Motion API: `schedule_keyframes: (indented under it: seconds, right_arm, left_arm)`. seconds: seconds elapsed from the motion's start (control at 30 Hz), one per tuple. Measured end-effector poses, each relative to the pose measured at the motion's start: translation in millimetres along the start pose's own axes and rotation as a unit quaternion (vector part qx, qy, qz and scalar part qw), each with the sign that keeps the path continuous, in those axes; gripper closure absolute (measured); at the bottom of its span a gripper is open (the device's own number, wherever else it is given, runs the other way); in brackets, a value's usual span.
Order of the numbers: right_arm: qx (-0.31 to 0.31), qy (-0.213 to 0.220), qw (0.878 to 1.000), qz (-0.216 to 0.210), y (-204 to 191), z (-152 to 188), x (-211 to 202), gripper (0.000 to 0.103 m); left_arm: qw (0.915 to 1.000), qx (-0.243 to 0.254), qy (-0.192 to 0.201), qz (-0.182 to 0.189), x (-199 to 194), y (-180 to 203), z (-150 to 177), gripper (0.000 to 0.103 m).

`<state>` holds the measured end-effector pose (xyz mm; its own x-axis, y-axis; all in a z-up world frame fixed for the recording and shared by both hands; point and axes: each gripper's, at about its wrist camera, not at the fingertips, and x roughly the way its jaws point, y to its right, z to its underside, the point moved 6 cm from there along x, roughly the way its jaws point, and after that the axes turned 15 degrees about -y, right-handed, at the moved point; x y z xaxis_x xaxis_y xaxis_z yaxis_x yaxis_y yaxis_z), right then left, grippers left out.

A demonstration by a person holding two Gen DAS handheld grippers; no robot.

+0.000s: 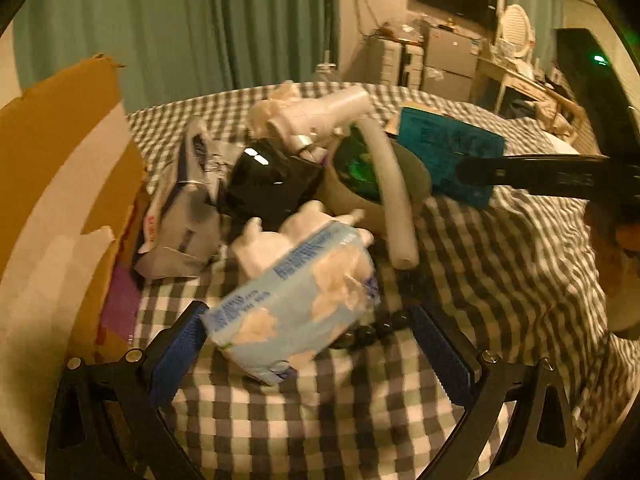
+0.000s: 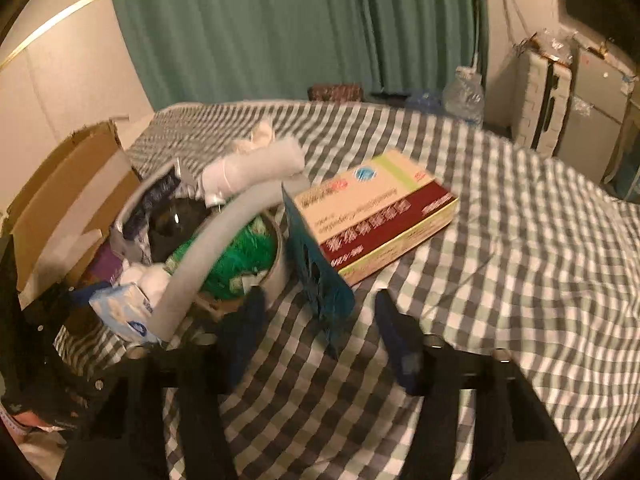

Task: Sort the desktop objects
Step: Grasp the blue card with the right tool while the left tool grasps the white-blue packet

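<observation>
A heap of objects lies on the checked cloth. In the left wrist view my left gripper (image 1: 316, 344) is open around a pale blue tissue pack (image 1: 296, 312); its left pad touches the pack, the right pad stands apart. Behind lie a white figure (image 1: 276, 240), a black glossy object (image 1: 268, 184), a foam tube (image 1: 396, 196) and a teal box (image 1: 452, 156). My right gripper (image 2: 320, 328) is open around the upright teal box (image 2: 320, 276), not touching it. It shows in the left wrist view as a black arm (image 1: 540, 176).
An open cardboard box (image 1: 60, 184) stands at the left edge, also in the right wrist view (image 2: 68, 204). A red and cream carton (image 2: 380, 208) lies flat behind the teal box. A tape roll with green filling (image 2: 244, 256) sits in the heap.
</observation>
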<state>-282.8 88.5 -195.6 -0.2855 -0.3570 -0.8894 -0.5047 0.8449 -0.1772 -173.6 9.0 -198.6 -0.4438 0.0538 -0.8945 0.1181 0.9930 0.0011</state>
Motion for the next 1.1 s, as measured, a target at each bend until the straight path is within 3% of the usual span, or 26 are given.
schedule_keyframes:
  seconds: [0.13, 0.2, 0.23, 0.27, 0.4, 0.47, 0.8, 1.1]
  right_arm:
    - [-0.011, -0.004, 1.000, 0.002, -3.9, 2.6, 2.0, 0.082]
    - [-0.013, -0.004, 1.000, 0.000, -5.5, 4.4, -0.5, 0.089]
    - [-0.015, -0.005, 1.000, -0.003, -6.2, 6.4, -2.3, 0.091]
    - [-0.017, -0.006, 1.000, -0.002, -7.1, 8.1, -2.9, 0.092]
    - [-0.017, -0.011, 1.000, 0.001, -8.0, 14.3, -4.4, 0.094]
    - [-0.016, -0.012, 1.000, 0.003, -8.5, 16.7, -3.7, 0.095]
    - [-0.013, -0.013, 1.000, 0.011, -13.6, 38.8, -23.2, 0.095]
    - [0.005, -0.001, 1.000, 0.027, -14.4, 60.8, -67.4, 0.095]
  left_arm:
    - [0.9994, 0.008, 0.019, 0.028, -11.6, 4.7, -2.0, 0.008]
    - [0.9991, 0.011, 0.021, 0.034, -14.5, 6.8, -2.0, 0.030]
    - [0.9994, 0.013, 0.016, 0.028, -13.0, 7.2, -1.4, 0.037]
    - [0.9997, 0.016, 0.010, 0.016, -10.9, 6.7, -0.3, 0.051]
    - [0.9993, 0.011, -0.003, 0.035, -6.6, 1.9, 5.8, 0.069]
    - [0.9990, 0.012, -0.003, 0.043, -6.6, 2.1, 4.0, 0.073]
    - [0.9964, 0.082, 0.019, -0.011, -24.6, 29.2, 3.5, 0.079]
    - [0.9970, 0.048, 0.055, 0.026, -70.9, 15.7, -5.4, 0.079]
